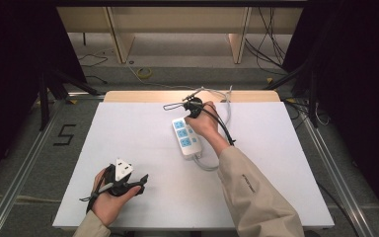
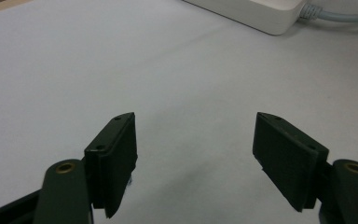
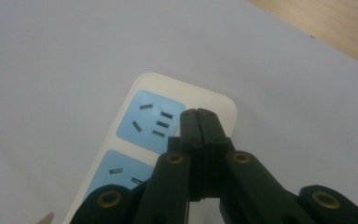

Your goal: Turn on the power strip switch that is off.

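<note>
White power strip (image 1: 186,138) with three blue socket panels, flat on white table, just right of centre in high view, long axis tilted up-left. Empty sockets. Pale cable (image 1: 208,166) curling from lower end. In right gripper view, far end (image 3: 168,109) mid-frame, rounded corners.

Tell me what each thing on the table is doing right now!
Left hand-held gripper: jaws open, empty, low over the white table.
Right hand-held gripper: jaws shut, empty, tips over the power strip.
Power strip: lying flat, sockets up, nothing plugged into visible sockets.
</note>
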{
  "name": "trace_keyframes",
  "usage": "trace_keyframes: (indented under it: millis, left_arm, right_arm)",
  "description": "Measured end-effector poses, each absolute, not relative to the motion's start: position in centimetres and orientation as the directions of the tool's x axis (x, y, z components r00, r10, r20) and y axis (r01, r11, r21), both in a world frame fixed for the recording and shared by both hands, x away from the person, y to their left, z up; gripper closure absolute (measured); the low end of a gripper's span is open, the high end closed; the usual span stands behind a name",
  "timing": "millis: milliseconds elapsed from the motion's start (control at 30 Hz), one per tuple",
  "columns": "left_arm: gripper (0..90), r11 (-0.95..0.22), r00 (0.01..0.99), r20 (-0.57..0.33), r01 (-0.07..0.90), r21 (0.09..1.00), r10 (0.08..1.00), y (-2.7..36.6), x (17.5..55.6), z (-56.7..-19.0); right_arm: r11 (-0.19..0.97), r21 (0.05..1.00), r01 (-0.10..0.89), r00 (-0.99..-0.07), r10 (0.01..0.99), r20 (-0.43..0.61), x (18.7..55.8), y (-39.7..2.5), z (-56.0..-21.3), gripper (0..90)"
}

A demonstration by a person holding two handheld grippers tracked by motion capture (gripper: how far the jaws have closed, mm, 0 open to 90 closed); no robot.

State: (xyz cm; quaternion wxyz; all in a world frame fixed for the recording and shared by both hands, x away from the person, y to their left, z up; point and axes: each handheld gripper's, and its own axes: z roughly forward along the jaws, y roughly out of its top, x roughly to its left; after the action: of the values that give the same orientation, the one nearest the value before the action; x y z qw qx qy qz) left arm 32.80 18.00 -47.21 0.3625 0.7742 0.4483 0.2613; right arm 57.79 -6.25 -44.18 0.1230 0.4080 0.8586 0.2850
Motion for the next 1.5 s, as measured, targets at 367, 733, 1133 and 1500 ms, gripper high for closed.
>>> trace_keyframes:
  millis: [367,733,1133,1500]
  left_arm:
    - [30.4,-0.337,0.463,0.080,0.505,0.795,0.883,17.99,32.80,-47.23]
    - [30.5,-0.337,0.465,0.079,0.506,0.794,0.882,17.98,32.80,-47.24]
    - [30.6,-0.338,0.466,0.079,0.504,0.795,0.881,18.00,32.77,-47.25]
    - [30.6,-0.337,0.466,0.078,0.505,0.795,0.881,17.98,32.73,-47.27]
  right_arm:
    - [0.509,0.582,0.634,-0.635,0.772,0.017,58.03,-6.34,-44.42,90.0]
    - [0.509,0.583,0.634,-0.634,0.773,0.015,58.23,-6.31,-44.39,90.0]
    - [0.514,0.576,0.636,-0.634,0.773,0.009,58.41,-5.93,-44.44,90.0]
    - [0.516,0.575,0.635,-0.636,0.772,0.010,58.51,-6.02,-44.56,90.0]
